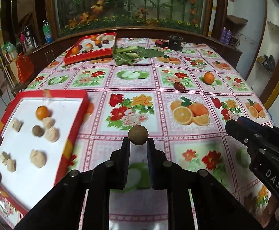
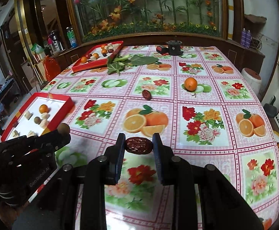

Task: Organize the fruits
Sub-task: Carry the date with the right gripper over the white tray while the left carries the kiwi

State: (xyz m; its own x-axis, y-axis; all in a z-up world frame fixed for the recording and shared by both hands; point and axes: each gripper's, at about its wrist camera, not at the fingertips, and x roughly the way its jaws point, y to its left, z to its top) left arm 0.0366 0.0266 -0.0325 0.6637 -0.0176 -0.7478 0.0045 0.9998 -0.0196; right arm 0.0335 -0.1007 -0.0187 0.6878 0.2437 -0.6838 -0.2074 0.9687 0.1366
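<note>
Now the left tool (image 1: 138, 142) grips a round brown fruit (image 1: 138, 135) between its two fingertips, low in the centre of the left wrist view, just right of the near red tray (image 1: 76, 134). That tray fills the lower left of the frame and holds a small orange (image 1: 42, 112), another brown ball (image 1: 38, 131) and several pale lumps on its white floor. In the right wrist view the right tool (image 2: 139, 143) is clamped on a dark red date (image 2: 138, 145), held crosswise between the fingers in the lower centre of the frame, above the patterned tabletop (image 2: 196, 99). A loose orange (image 2: 190, 84) sits in the upper right of centre, with a second date (image 2: 146, 94) lying to its lower left, apart from it. A far red tray (image 2: 93, 65) with more fruit lies at the upper left, its right end touching a bunch of green leaves (image 2: 131, 61). Beyond the leaves, near the far edge, stands a black object (image 2: 173, 48).
</note>
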